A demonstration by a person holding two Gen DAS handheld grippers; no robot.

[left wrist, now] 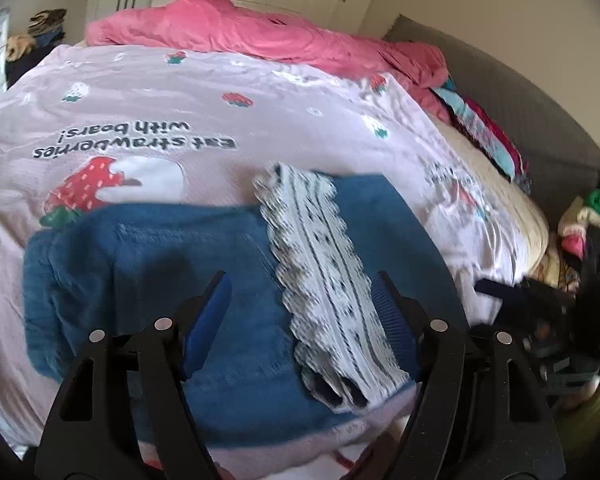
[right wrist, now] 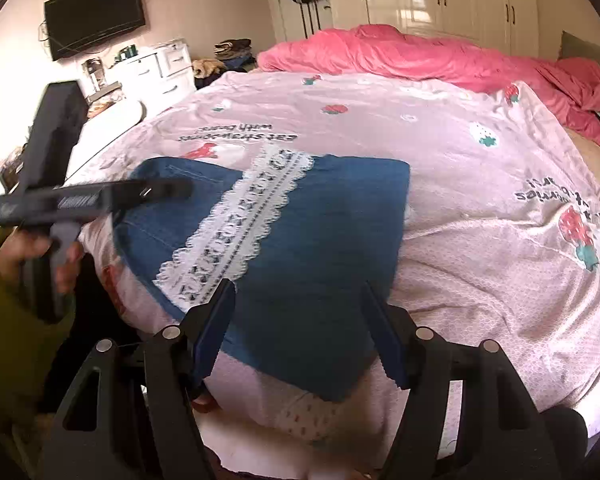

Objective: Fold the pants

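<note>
Left wrist view: the left gripper (left wrist: pixel 300 292) hangs with jaws wide and nothing between its pads, above the folded blue pants (left wrist: pixel 188 264), whose white lace strip (left wrist: pixel 324 272) runs toward the near edge of the bed (left wrist: pixel 260 128). Right wrist view: the right gripper (right wrist: pixel 300 300) likewise stands wide and empty over the pants' near edge; the pants lie flat on the pink strawberry cover (right wrist: pixel 480 216); the left gripper hovers at their left edge.

I see a bed (right wrist: pixel 580 168) covered by a pale pink sheet (right wrist: pixel 440 184) printed with strawberries. Folded blue pants (right wrist: pixel 324 232) with a white lace strip (right wrist: pixel 240 224) lie flat on it near me. A rumpled pink quilt (right wrist: pixel 420 56) sits along the far edge.
</note>
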